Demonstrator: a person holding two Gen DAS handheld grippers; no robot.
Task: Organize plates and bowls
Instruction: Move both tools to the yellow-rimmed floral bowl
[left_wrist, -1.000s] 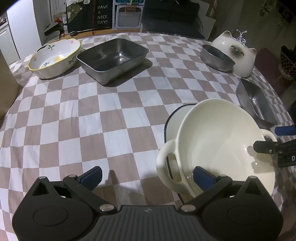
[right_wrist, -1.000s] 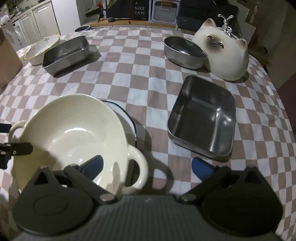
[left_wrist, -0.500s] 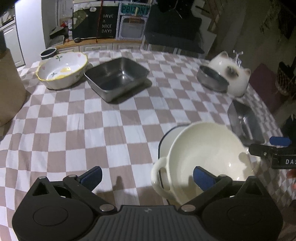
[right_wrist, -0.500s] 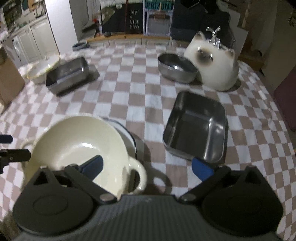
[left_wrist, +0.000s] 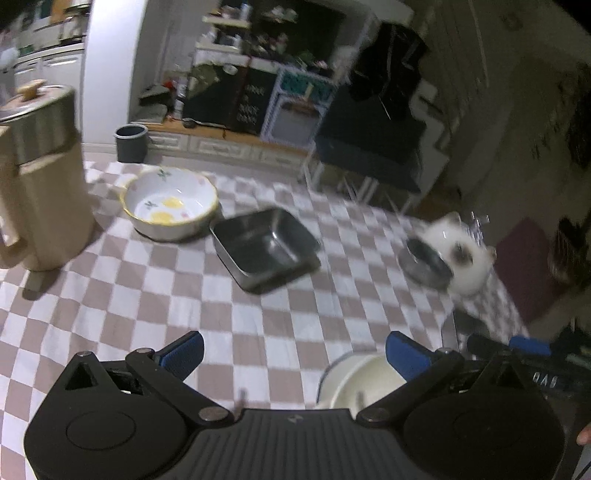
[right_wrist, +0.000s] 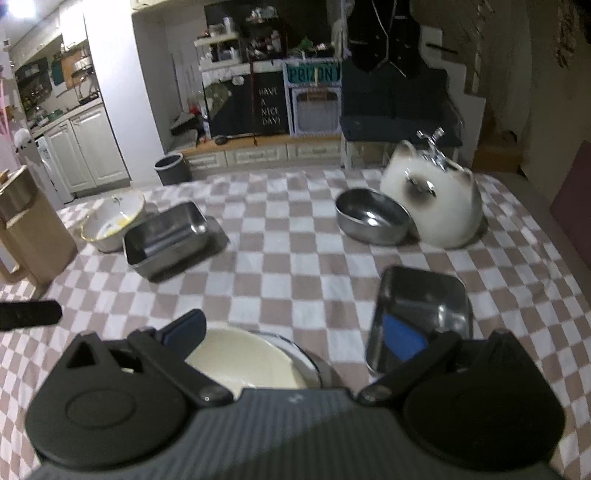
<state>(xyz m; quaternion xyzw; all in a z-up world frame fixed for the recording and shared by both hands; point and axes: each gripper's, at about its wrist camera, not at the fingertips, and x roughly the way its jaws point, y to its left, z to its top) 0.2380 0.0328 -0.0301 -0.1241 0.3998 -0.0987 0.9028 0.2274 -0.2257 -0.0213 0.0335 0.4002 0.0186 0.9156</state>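
Note:
A cream two-handled bowl (right_wrist: 240, 360) rests in a white blue-rimmed dish (right_wrist: 301, 354) on the checked table; it also shows as the cream bowl (left_wrist: 364, 382) low in the left wrist view. My left gripper (left_wrist: 293, 354) and right gripper (right_wrist: 295, 334) are both open, empty and raised above it. A flowered bowl (left_wrist: 170, 208), flowered bowl (right_wrist: 112, 221), a steel tray (left_wrist: 264, 247), steel tray (right_wrist: 166, 240), a round steel bowl (right_wrist: 371, 221), round steel bowl (left_wrist: 424, 262) and a second steel tray (right_wrist: 421, 314) sit apart on the cloth.
A white cat-shaped pot (right_wrist: 439, 206) stands behind the round steel bowl. A tan pitcher (left_wrist: 40, 177) stands at the table's left edge. The other gripper's tip (right_wrist: 29, 314) shows at left. A dark bin (left_wrist: 130, 142) and cabinets stand beyond the table.
Both grippers have lifted up and drawn back from the cream bowl, and their views now tilt up toward the room. The bowl stays resting in the blue-rimmed dish.

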